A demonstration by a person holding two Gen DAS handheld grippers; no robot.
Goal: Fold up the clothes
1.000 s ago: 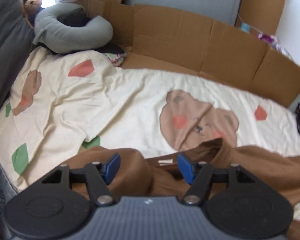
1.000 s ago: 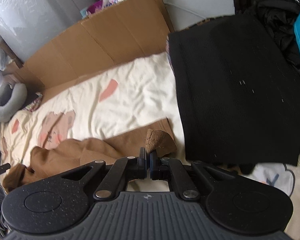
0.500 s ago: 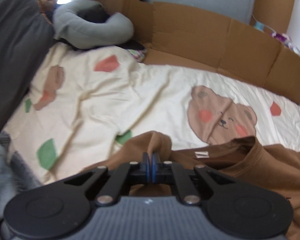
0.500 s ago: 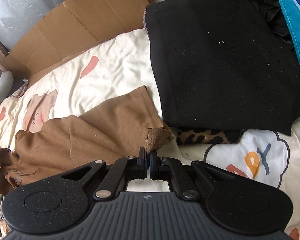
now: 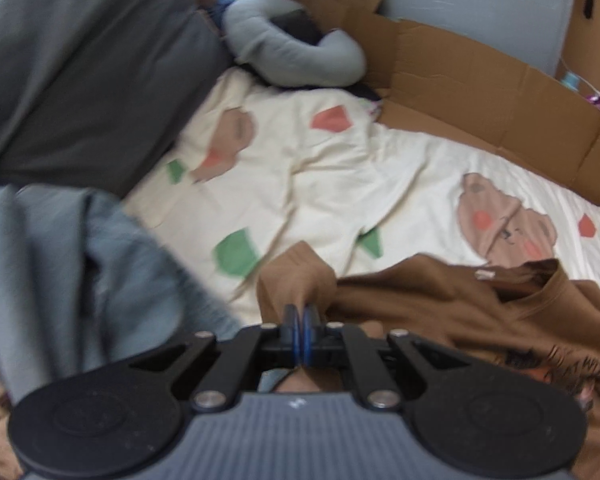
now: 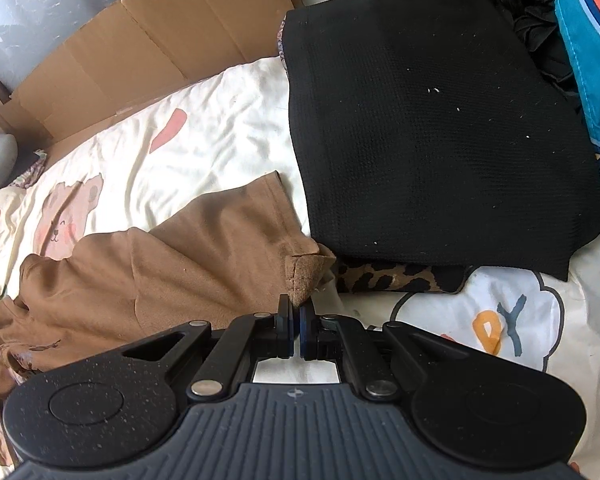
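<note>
A brown T-shirt (image 5: 440, 304) lies stretched across a cream bedsheet with bear prints (image 5: 332, 184). My left gripper (image 5: 300, 314) is shut on a bunched fold of the brown cloth near the shirt's collar end, lifting it slightly off the sheet. In the right wrist view the same brown T-shirt (image 6: 188, 248) spreads away to the left. My right gripper (image 6: 296, 314) is shut on a folded corner of its hem, just beside a black knit garment (image 6: 432, 132).
Cardboard panels (image 5: 480, 80) wall the bed's far side. A grey U-shaped pillow (image 5: 296, 56) and dark grey bedding (image 5: 80, 80) lie at the left, with blue-grey cloth (image 5: 92, 272) nearer. Leopard-print fabric (image 6: 388, 276) pokes out under the black garment; a teal cloth (image 6: 596, 60) sits far right.
My left gripper went from open over the shirt to shut on its cloth, then pulled it leftward and up. The right gripper stayed shut on the hem and sank a little.
</note>
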